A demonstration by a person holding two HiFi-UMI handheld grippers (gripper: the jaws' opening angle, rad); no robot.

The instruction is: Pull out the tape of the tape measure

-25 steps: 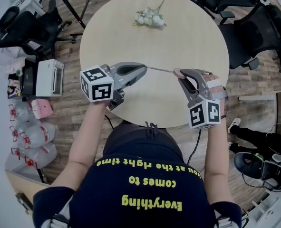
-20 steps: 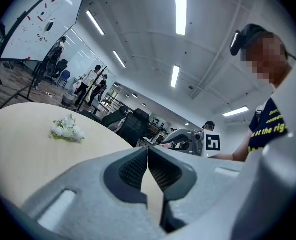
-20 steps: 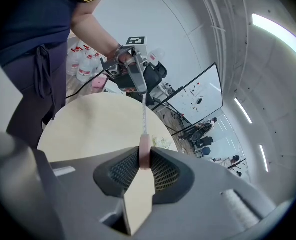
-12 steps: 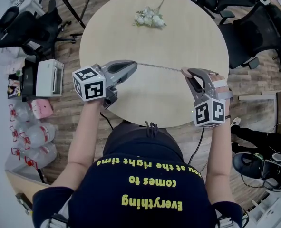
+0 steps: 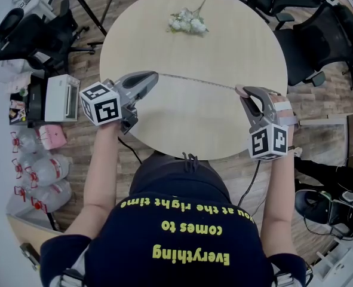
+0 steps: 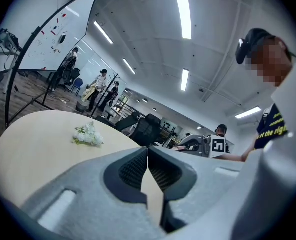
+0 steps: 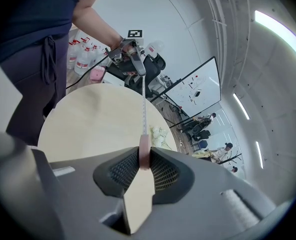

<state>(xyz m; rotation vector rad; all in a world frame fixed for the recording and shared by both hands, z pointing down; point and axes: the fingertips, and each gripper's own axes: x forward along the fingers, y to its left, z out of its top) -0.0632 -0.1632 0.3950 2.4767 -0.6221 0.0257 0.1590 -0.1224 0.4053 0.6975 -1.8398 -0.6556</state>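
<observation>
My arms are spread wide, tips facing inward: left gripper [image 5: 154, 75] pinched shut on the tape [image 5: 197, 81], right gripper [image 5: 242, 91] clamped around the pink tape measure case [image 7: 144, 155].

The table [image 5: 224, 34] has a pale wood-look top, smooth and matt. The left gripper [image 5: 156, 75] and the right gripper [image 5: 241, 90] are matt grey plastic with dark ribbed pads [image 7: 163, 170]. The tape measure case [image 7: 144, 156] looks like smooth pink plastic, and the tape [image 5: 194, 80] is thin and pale.

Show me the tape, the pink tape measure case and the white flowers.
tape [image 5: 197, 81], head view, middle of its span.
pink tape measure case [image 7: 144, 153], right gripper view, its rim.
white flowers [image 5: 188, 23], head view, centre of the bunch.
</observation>
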